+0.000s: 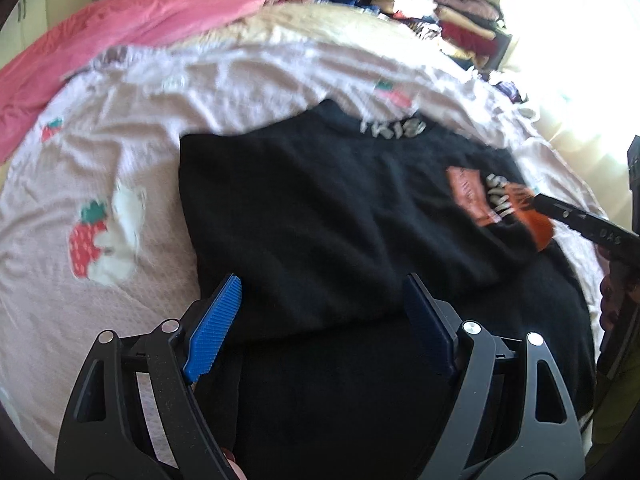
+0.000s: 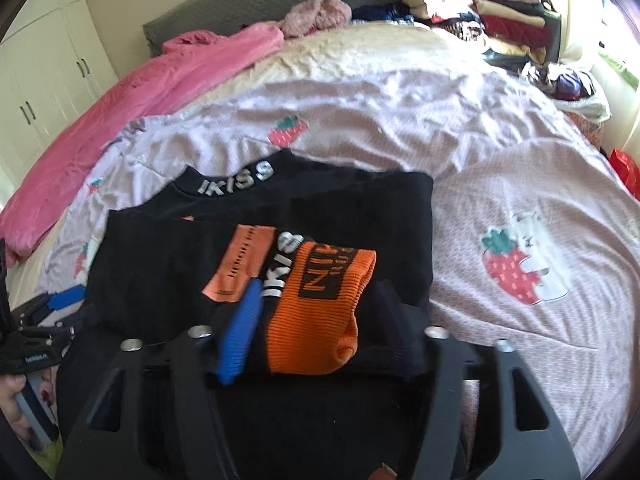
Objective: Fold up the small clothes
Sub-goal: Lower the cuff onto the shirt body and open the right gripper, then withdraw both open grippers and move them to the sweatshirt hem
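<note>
A black sweater [image 1: 320, 208] with white collar lettering and orange cuffs lies partly folded on the bed; it also shows in the right wrist view [image 2: 352, 216]. My left gripper [image 1: 320, 300] is open just above its near left edge, with black cloth between the blue pads [image 1: 216, 328]. My right gripper [image 2: 320, 312] is open, its fingers on either side of the orange cuff [image 2: 320, 304] of a sleeve folded across the body. The right gripper's body shows in the left wrist view [image 1: 580, 224].
The bed is covered by a pale pink strawberry-print sheet [image 2: 500, 184]. A pink garment [image 2: 152, 84] lies at the far left. Stacked folded clothes [image 2: 480, 4] sit at the far right by a bright window. White cupboards [image 2: 40, 72] stand at left.
</note>
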A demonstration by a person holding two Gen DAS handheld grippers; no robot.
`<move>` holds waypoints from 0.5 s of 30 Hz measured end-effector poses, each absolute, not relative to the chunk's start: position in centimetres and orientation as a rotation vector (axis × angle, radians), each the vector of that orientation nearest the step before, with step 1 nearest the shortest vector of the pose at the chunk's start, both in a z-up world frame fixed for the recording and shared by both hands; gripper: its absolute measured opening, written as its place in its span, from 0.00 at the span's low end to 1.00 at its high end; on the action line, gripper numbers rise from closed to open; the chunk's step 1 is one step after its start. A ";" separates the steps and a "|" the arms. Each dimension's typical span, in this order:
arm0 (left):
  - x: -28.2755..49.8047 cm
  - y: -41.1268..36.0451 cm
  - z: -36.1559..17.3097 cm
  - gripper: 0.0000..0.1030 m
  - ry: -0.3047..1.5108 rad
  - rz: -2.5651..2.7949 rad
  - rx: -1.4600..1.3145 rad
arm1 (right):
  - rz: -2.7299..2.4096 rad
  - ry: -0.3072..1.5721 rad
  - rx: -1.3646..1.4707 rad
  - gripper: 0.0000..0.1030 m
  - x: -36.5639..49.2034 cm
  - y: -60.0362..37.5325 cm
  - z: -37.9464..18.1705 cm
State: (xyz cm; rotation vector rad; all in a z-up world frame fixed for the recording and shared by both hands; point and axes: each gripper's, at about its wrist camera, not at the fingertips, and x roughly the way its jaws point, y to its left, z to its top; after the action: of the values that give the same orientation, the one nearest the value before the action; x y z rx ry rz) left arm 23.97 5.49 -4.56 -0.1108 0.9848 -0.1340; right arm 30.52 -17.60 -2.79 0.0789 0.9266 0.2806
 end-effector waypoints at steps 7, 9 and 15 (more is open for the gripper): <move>23.7 5.9 -5.4 0.72 0.987 -0.132 -0.110 | 0.287 0.966 0.072 0.05 31.6 -16.4 -4.9; 23.7 6.0 -5.4 0.72 0.988 -0.124 -0.114 | 0.297 0.918 0.054 0.05 31.0 -16.3 -4.0; 23.6 6.1 -5.5 0.72 0.986 -0.104 -0.113 | 0.247 0.802 -0.071 0.05 29.9 -16.0 -1.3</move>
State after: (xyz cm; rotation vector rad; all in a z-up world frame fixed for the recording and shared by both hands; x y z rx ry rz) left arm 23.58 6.14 -5.50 -0.1129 0.9859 -0.1037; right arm 29.87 -15.99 -1.32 -0.0709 0.8019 0.2467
